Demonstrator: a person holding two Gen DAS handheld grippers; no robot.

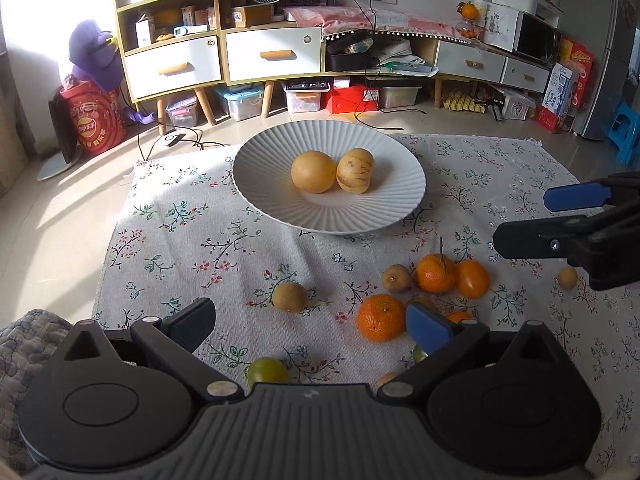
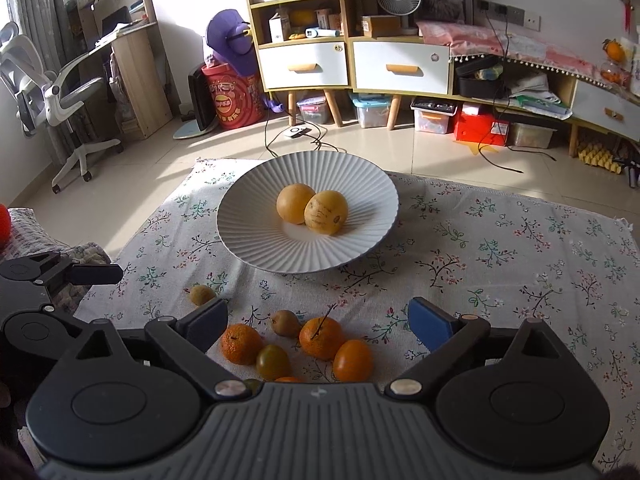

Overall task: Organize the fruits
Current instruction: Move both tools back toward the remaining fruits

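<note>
A white ribbed plate (image 1: pixel 280 208) (image 2: pixel 256 248) holds two yellow melons (image 1: pixel 313 171) (image 2: pixel 326 212). On the floral cloth lie two tangerines (image 1: pixel 380 317) (image 2: pixel 241 343), an orange oval fruit (image 1: pixel 473 278) (image 2: pixel 353 360), small brown kiwis (image 1: pixel 289 297) (image 2: pixel 285 322) and a green-orange fruit (image 1: pixel 266 370) (image 2: pixel 273 361). My left gripper (image 1: pixel 308 322) is open and empty above the cloth, left of the fruit pile. My right gripper (image 2: pixel 316 320) is open and empty, hovering over the pile; it also shows in the left wrist view (image 1: pixel 520 216).
The cloth (image 1: pixel 180 240) covers a low table. Beyond it are the tiled floor, cables, a shelf unit with drawers (image 1: pixel 272 54), storage boxes and an office chair (image 2: pixel 48 92). A padded seat edge (image 2: pixel 48 248) is at the left.
</note>
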